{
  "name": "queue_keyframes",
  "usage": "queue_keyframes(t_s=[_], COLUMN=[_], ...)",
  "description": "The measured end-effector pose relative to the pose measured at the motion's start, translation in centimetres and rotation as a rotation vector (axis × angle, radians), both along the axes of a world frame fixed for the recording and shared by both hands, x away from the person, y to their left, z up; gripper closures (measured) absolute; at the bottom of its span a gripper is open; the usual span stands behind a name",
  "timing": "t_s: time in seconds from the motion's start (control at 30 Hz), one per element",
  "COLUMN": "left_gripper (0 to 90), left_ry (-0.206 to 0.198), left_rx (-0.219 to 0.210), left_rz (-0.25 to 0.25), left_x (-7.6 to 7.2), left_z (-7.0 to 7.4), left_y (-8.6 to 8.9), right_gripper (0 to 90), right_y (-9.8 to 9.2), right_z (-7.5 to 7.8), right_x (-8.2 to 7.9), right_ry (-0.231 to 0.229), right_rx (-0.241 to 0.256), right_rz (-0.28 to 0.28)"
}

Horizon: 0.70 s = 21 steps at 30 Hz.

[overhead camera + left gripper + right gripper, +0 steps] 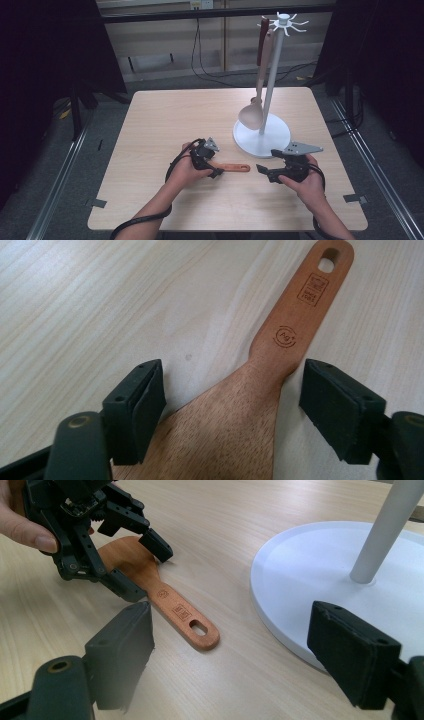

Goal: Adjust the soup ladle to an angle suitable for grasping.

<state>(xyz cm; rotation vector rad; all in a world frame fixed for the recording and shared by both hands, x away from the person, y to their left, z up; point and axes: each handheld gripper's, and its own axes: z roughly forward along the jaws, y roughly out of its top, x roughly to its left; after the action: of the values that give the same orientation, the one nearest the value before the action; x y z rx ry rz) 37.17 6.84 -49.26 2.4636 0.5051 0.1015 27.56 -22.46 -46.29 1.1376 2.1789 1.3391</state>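
1. High view: your left gripper sits low over the wooden spatula, which lies flat on the table in front of the white stand. Your left hand is tipped down over it, and your right gripper hovers just off the handle's end, holding nothing. A ladle hangs on the stand; a careless swing up could knock it.

2. Left gripper view: the jaws stand wide apart on either side of the spatula, where blade narrows to handle, not touching it. Closing on that taper could let the wood slip or pivot.

3. Right gripper view: your right jaws are spread wide and empty, pointing at the handle's hole end. The stand's base lies close, so a lifted handle might strike it.
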Motion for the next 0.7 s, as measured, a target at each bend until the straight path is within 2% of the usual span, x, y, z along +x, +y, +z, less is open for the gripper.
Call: queue_keyframes(t_s=[0.2, 0.27, 0.37, 0.43, 0.57, 0.7], left_gripper=[41.5, 47.0, 49.7, 46.8, 37.4, 34.7], left_ry=[0.004, 0.011, 0.028, 0.033, 0.036, 0.021], left_rx=[0.012, 0.037, 0.067, 0.079, 0.055, 0.047], left_rz=[-0.030, -0.054, -0.056, -0.078, -0.078, -0.088], left_x=[-0.6, -0.8, -1.0, -0.9, -0.8, -0.5], left_z=[0.4, 0.6, 0.9, 0.9, 0.7, 0.5], left_y=[-0.1, -0.2, -0.5, -0.8, -1.4, -1.9], right_gripper=[18.3, 18.4, 18.3, 18.3, 18.3, 18.4], right_y=[0.0, -0.1, 0.0, 0.0, -0.1, -0.1], right_z=[0.0, 0.0, 0.0, 0.0, 0.0, 0.0], right_x=[0.0, 0.0, 0.0, 0.1, 0.1, 0.1], right_ry=[0.001, 0.002, 0.007, 0.009, 0.009, 0.008], right_rx=[-0.003, -0.001, -0.004, -0.004, 0.000, 0.005], right_rz=[0.001, 0.002, 0.001, 0.003, 0.003, 0.002])
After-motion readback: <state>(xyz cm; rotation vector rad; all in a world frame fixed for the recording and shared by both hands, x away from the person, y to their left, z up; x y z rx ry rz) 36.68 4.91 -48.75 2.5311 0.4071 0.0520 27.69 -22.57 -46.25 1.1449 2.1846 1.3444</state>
